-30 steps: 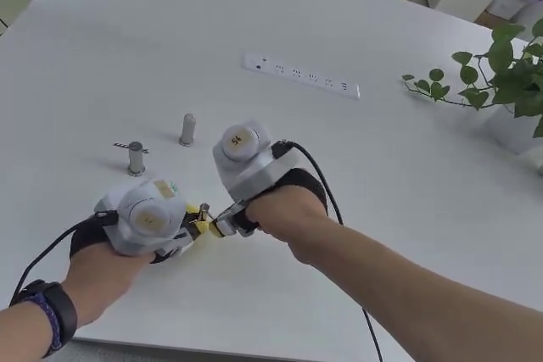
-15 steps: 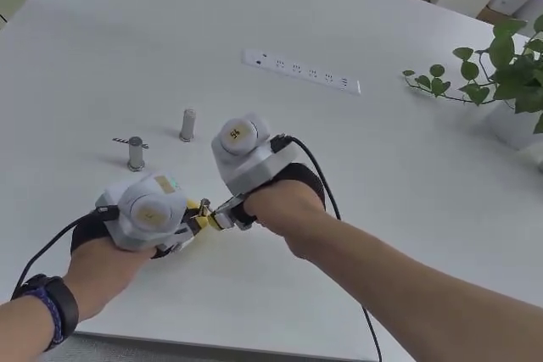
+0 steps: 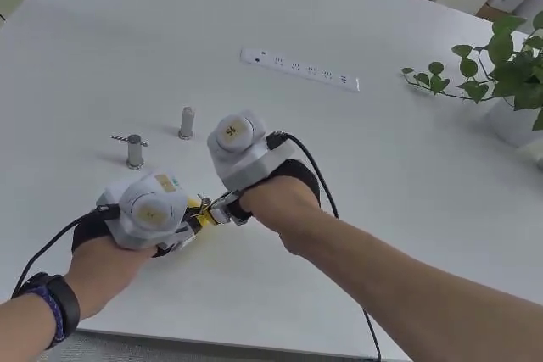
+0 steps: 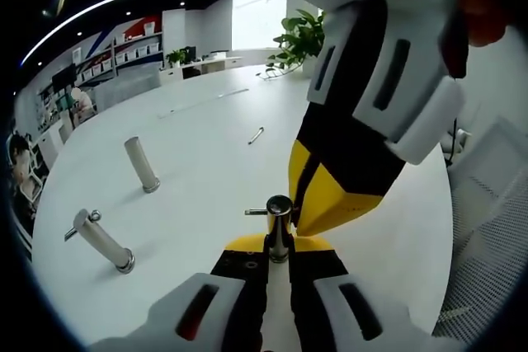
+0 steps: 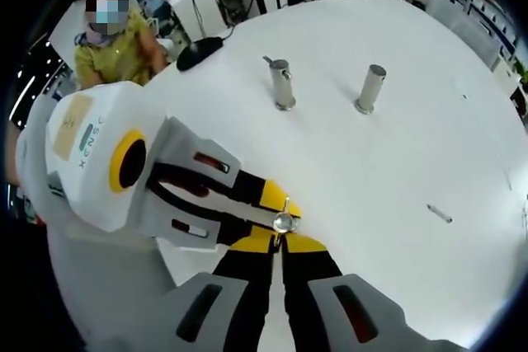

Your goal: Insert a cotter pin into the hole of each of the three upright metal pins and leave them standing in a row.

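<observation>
My left gripper [image 4: 278, 246] is shut on a short upright metal pin [image 4: 279, 218], held just above the table. A thin cotter pin [image 4: 255, 212] pokes out of its hole on one side. My right gripper [image 5: 280, 241] is shut on the cotter pin's other end, its yellow jaws right against the held pin [image 5: 285, 222]. Both grippers meet near the table's front edge, left gripper [image 3: 195, 217] and right gripper [image 3: 217, 208]. Two more pins stand behind them: one with a cotter pin through it [image 3: 134, 150], one bare [image 3: 186, 122].
A loose cotter pin [image 4: 256, 135] lies on the white table [image 3: 382, 175] beyond the standing pins. A white power strip [image 3: 301, 71] lies further back, and a potted plant [image 3: 501, 74] stands at the right edge. A seated person [image 5: 111, 39] is across the room.
The grippers stay joined at the held pin. Only the head view has shifted slightly.
</observation>
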Demonstrator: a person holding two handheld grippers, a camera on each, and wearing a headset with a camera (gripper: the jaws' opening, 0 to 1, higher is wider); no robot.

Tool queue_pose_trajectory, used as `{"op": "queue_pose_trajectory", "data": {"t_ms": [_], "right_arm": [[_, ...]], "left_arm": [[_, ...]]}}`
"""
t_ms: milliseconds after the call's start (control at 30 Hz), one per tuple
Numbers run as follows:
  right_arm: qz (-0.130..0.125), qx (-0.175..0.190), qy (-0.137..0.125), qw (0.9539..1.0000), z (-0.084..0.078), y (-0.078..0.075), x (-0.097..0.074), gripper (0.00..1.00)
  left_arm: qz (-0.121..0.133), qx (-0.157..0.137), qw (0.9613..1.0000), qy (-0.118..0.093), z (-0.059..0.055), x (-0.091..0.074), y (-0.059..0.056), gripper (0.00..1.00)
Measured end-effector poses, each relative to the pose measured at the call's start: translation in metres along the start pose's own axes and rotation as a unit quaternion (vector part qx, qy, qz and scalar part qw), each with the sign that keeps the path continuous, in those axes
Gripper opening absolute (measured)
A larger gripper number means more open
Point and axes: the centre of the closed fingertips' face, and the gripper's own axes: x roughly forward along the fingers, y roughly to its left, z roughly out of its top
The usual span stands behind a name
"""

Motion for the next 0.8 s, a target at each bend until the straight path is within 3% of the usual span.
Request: {"op": "queue_pose_trajectory", "data": {"t_ms": [300,800], "right_arm": [[0.003,-0.017,0.0,0.9999,-0.0047,-0.0016,-0.0027,0.1],[-0.002,0.006,-0.002,1.0,-0.0044,-0.005,0.0006,0.04]], "left_arm": [[0.0,0.002,1.0,0.001,0.0002,0.0007,0.0003,0.06],[0.002,-0.001,1.0,0.002,0.0008,0.002,0.0004,0.06]]}}
